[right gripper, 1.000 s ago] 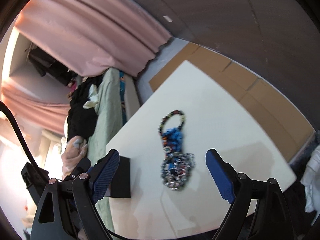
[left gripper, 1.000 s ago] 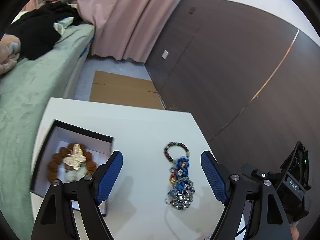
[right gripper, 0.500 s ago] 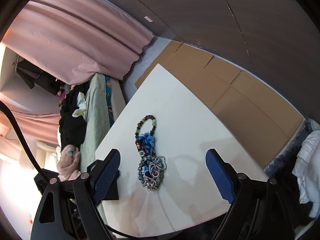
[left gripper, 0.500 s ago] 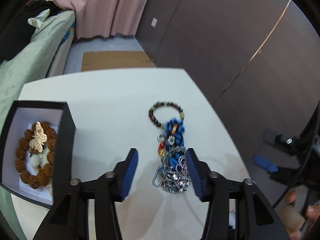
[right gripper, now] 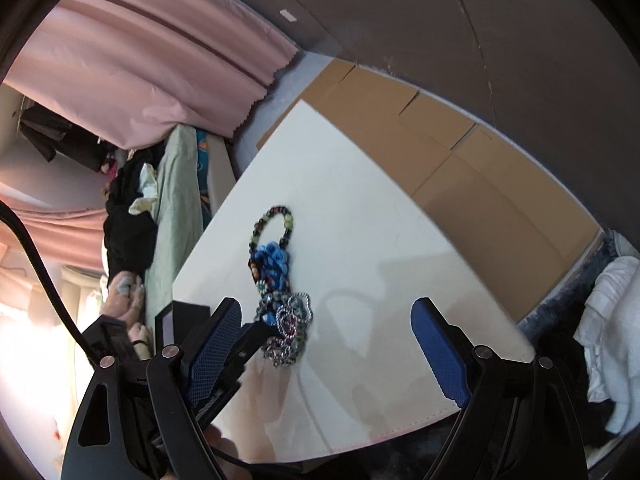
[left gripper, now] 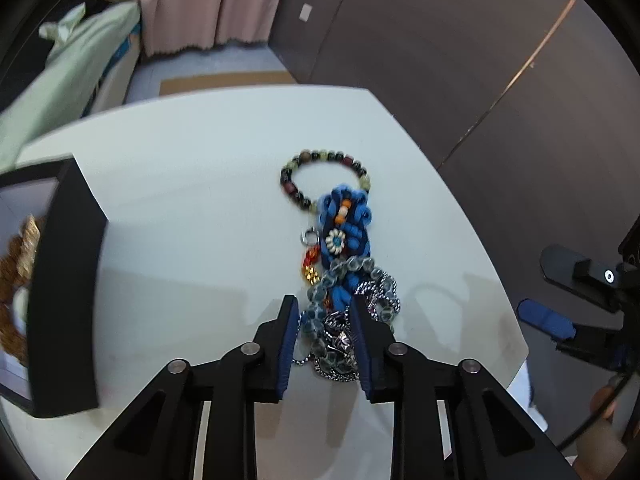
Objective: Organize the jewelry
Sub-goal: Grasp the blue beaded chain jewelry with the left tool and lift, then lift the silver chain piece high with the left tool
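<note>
The tangled pile of jewelry [left gripper: 340,280], made up of a multicoloured bead bracelet [left gripper: 326,178], a blue knotted cord piece [left gripper: 346,224] and clear-bead and silver chain strands [left gripper: 340,336], is laid on the white tabletop [left gripper: 192,216] near its right edge. The long axis of the pile is run from the near edge of the table toward the far edge, with the bead loop pointed away and the chain end pointed at the left gripper [left gripper: 326,312].

Since a second ago, the left gripper has been brought down over the chain end and its wide gap narrowed. The jaws are closing, with the silver and clear strands between the blue pads; firm contact cannot be confirmed. A pickup of the chain end is judged to be in progress.

The right gripper [right gripper: 326,344] is held wide apart above the table, with nothing gripped.

The black open-topped box with a white lining [left gripper: 64,280] is placed well to the left, a brown bead bracelet [left gripper: 12,280] being already inside it.
</note>
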{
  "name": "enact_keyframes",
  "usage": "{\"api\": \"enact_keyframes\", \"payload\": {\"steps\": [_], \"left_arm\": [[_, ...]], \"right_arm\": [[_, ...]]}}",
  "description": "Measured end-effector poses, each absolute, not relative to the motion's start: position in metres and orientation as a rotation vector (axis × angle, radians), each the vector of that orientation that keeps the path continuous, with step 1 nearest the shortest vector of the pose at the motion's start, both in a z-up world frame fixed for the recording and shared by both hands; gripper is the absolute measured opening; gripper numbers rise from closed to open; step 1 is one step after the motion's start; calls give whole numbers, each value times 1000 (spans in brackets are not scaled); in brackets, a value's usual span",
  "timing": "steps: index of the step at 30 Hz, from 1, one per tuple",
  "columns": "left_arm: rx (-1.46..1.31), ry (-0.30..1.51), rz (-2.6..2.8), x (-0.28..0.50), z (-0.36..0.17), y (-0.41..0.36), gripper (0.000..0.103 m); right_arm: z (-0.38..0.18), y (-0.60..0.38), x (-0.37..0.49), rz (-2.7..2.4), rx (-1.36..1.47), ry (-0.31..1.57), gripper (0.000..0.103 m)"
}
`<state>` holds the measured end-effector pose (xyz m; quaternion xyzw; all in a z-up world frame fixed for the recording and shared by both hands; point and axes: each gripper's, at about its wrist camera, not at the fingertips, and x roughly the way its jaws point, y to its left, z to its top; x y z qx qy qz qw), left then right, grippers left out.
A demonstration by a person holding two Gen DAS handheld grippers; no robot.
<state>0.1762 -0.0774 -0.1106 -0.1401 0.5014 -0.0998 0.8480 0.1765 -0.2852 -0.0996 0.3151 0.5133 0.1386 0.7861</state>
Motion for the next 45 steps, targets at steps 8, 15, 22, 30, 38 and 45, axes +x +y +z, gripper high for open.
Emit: {"api": "enact_keyframes", "payload": {"steps": [8,15,22,30,38,45], "left_arm": [[-371,1030,-225,169,-98,-64,10],[-383,931,-315,152,-63,-62,10],[-421,837,-368,142,-36,-49,10],[-475,728,-386,126,-8,-22,10],[-510,630,-388,114,20,-3,10],[-534,565,-394,105,43,7,10]], "right_arm": [[-102,-275,176,323,655,1131,88],[-102,-270,175,324,643,1134,88],[-103,-263,175,324,631,1139,88],[-103,-254,176,334,617,1147,88],[-104,-240,178,377,614,1161,88],[-107,-228,179,396,587,1185,88]]}}
